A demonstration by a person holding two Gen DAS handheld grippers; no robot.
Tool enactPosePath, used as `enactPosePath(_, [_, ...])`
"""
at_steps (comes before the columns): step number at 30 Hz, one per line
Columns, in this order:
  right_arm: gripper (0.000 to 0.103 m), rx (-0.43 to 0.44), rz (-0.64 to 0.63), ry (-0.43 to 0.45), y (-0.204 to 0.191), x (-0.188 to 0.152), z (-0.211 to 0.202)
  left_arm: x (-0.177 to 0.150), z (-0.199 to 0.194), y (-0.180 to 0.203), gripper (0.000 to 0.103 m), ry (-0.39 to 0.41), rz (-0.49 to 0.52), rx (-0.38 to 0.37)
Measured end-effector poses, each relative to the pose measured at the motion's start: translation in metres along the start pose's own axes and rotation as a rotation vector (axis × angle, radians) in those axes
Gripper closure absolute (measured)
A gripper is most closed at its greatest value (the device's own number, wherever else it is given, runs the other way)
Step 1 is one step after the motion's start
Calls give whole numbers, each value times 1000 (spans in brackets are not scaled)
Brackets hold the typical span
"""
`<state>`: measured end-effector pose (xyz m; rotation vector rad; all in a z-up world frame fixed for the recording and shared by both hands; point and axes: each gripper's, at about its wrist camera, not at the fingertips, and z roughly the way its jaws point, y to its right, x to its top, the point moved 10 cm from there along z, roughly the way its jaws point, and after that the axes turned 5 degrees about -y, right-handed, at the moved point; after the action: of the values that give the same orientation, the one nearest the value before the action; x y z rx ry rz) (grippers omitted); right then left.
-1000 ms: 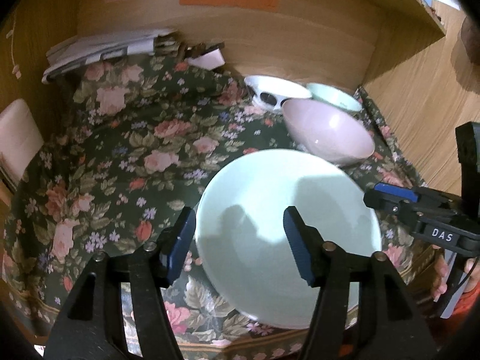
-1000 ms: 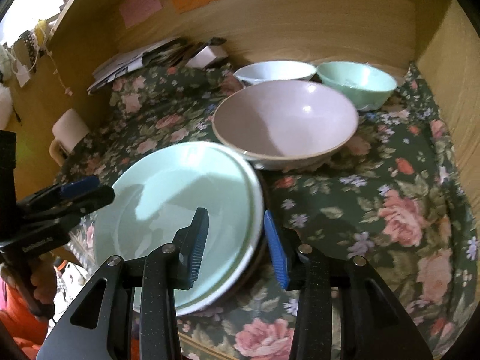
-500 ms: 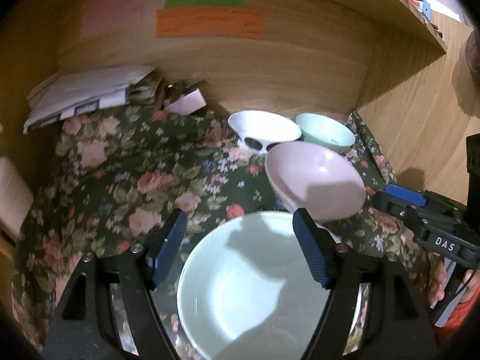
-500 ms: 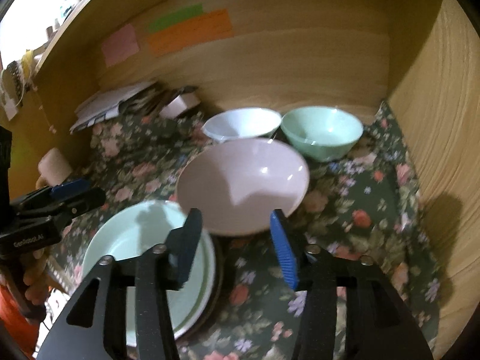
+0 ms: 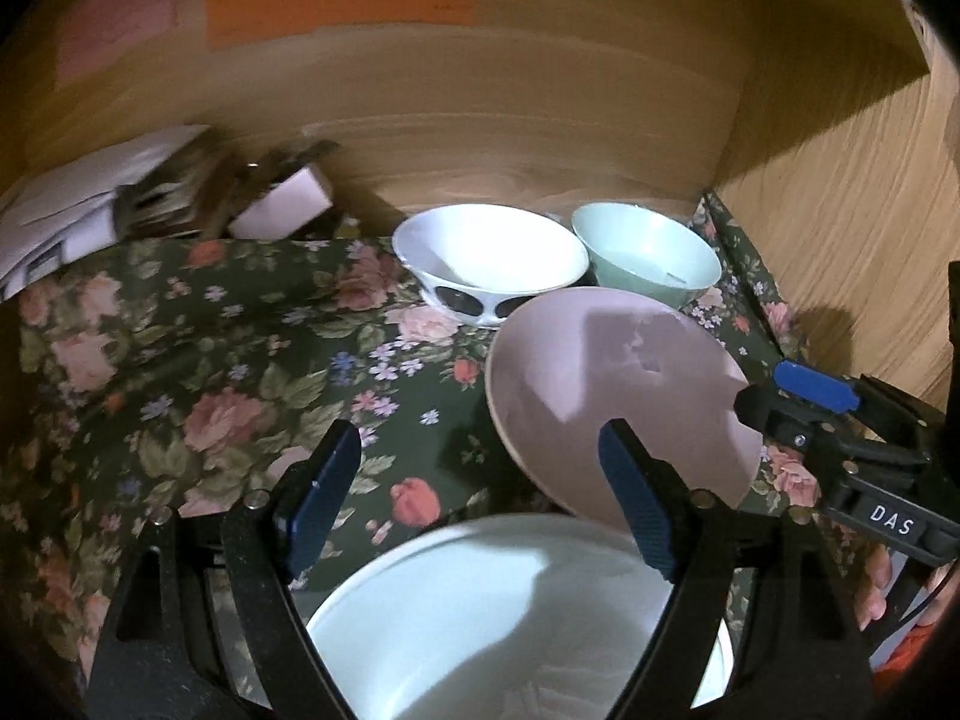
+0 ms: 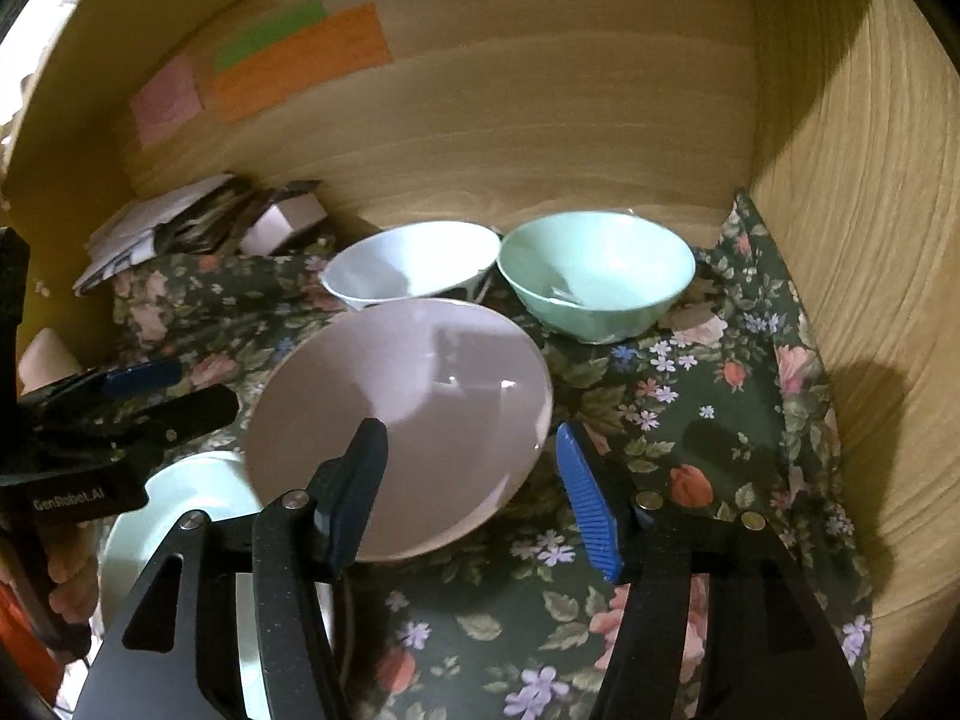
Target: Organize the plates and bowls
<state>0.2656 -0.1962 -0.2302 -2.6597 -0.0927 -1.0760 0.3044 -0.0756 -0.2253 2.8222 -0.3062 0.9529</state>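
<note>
A pale green plate (image 5: 510, 612) lies on the floral cloth (image 5: 198, 396) at the near edge, below my left gripper (image 5: 477, 504). Its jaws are opening, with nothing pressed between them. A pink bowl (image 6: 402, 408) sits tilted just behind the plate (image 6: 180, 510), its near rim over the plate's edge. My right gripper (image 6: 471, 495) hovers in front of this bowl; its jaws are opening and the pads touch nothing. A white bowl (image 6: 408, 264) and a green bowl (image 6: 594, 276) stand side by side at the back wall. Each gripper shows in the other's view, the right gripper (image 5: 840, 420) and the left gripper (image 6: 120, 396).
A pile of papers (image 5: 90, 222) and a small white box (image 5: 282, 210) lie at the back left. Wooden walls close the back (image 6: 540, 120) and right (image 6: 870, 240), with coloured sticky notes (image 6: 300, 60) on the back one. Bare cloth (image 6: 720, 420) lies to the right.
Both grippers have drawn back from the plate and their jaws have widened. The plate has slid to the bottom of the left view, and more of the back wall shows.
</note>
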Motion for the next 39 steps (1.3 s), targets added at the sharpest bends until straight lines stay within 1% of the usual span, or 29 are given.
enactPosePath(3, [48, -3, 10, -10, 5, 2, 10, 3, 13, 5, 23, -11, 19, -17])
enactPosePath(5, [48, -3, 16, -18, 8, 2, 16, 5, 20, 6, 28, -20, 23, -22])
enactPosePath(7, [48, -3, 20, -25, 9, 1, 21, 5, 28, 6, 38, -39, 26, -29])
enactPosePath(11, [48, 3, 31, -41, 13, -1, 31, 5, 38, 7, 46, -74, 18, -46])
enactPosePath(13, [54, -1, 30, -42, 14, -2, 33, 5, 41, 8, 52, -88, 16, -54])
enactPosePath(16, [61, 5, 27, -49, 14, -3, 37, 4, 45, 11, 55, -102, 21, -63])
enactPosePath(18, [63, 22, 35, -55, 14, -4, 38, 4, 46, 14, 58, -106, 28, -67])
enactPosePath(20, [67, 25, 37, -62, 14, -6, 40, 4, 48, 17, 62, -112, 41, -64])
enactPosePath(22, [72, 35, 38, -74, 14, -8, 43, 4, 51, 20, 69, -122, 49, -65])
enactPosePath(24, [75, 40, 39, -84, 13, -11, 45, 3, 53, 21, 70, -131, 56, -56])
enactPosePath(31, [76, 60, 65, -95, 13, -14, 47, 0, 59, 22, 74, -151, 62, -40])
enactPosePath(35, [76, 37, 78, -100, 14, -15, 47, 3, 55, 26, 74, -136, 61, -29])
enactPosePath(39, [76, 45, 111, -98, 18, -13, 45, 3, 53, 30, 74, -128, 71, -40])
